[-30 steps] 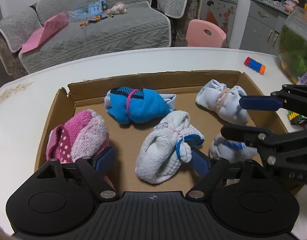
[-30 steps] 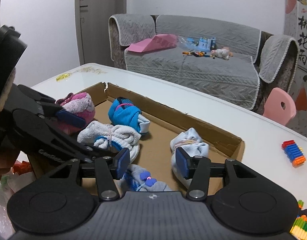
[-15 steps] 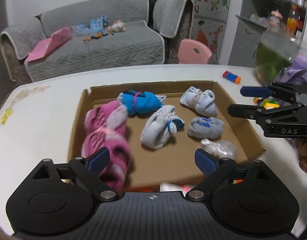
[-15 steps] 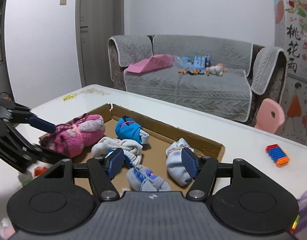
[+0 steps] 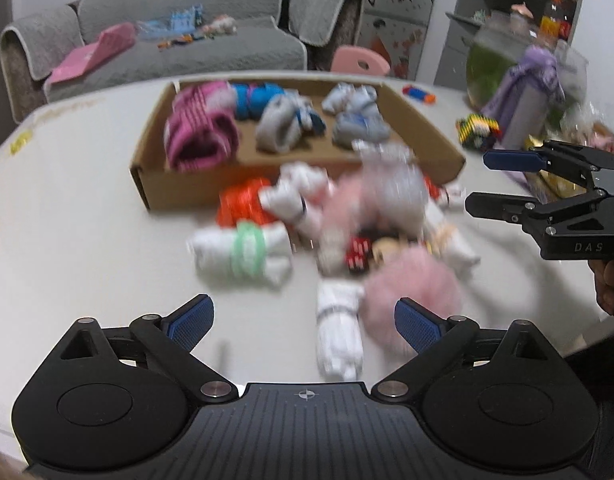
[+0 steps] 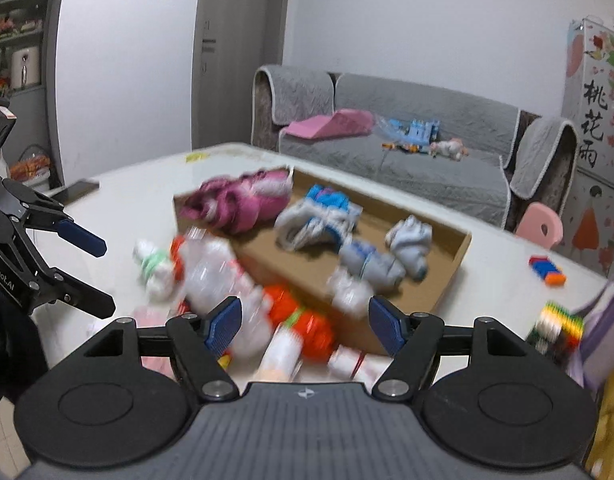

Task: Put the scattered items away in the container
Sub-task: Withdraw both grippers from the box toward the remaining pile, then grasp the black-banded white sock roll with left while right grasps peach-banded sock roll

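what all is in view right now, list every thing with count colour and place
brown cardboard box: one, on the white table
rolled sock bundles in the box: about five; fuzzy magenta-pink bundle, bright blue bundle, grey-white bundle with blue cuff, two pale blue-grey bundles
scattered pile in front of the box: blurred, count unclear; white bundle with green band, orange bundle, fluffy pink bundle, white sock
blue and orange toy blocks: one cluster, on the table beyond the box
grey sofa: one, behind the table
pink child's chair: one, beside the sofa
left gripper: open, empty
right gripper: open, empty
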Action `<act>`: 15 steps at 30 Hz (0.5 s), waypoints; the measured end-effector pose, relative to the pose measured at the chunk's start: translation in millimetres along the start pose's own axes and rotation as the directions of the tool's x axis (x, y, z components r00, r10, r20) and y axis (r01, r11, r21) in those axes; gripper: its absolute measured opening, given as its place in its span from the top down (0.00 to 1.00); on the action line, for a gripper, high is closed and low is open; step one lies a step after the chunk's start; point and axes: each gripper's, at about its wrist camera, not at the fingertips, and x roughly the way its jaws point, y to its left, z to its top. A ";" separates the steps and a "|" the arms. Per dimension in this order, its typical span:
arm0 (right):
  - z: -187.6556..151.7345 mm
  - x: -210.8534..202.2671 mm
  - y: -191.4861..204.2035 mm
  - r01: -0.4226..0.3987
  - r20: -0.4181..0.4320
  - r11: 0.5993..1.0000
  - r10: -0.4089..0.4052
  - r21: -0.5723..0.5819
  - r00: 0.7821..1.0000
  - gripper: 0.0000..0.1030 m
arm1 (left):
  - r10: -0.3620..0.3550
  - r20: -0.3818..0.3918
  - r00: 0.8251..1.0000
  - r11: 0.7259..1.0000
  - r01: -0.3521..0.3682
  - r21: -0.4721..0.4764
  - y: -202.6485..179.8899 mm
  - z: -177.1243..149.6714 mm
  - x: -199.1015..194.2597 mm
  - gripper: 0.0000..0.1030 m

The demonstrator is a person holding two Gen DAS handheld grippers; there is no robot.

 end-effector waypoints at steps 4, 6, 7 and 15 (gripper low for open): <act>-10.6 3.2 7.3 0.006 -0.039 1.000 -0.006 -0.005 0.999 0.35 | -0.006 -0.017 1.000 1.000 0.006 -0.011 -1.3 -11.2 8.0 0.05; -13.0 6.3 7.7 0.022 -0.050 1.000 -0.022 -0.006 0.999 0.35 | 0.003 -0.027 1.000 1.000 -0.004 -0.004 -3.4 -15.0 14.6 0.05; -15.6 5.5 7.2 0.026 -0.055 1.000 -0.026 -0.003 0.998 0.35 | 0.010 -0.032 0.999 1.000 -0.010 -0.001 -4.0 -15.4 18.1 0.07; -25.9 17.4 7.1 0.035 -0.100 0.999 -0.035 0.001 0.994 0.35 | 0.086 -0.007 0.996 0.995 -0.085 0.051 -6.6 -18.3 23.6 0.10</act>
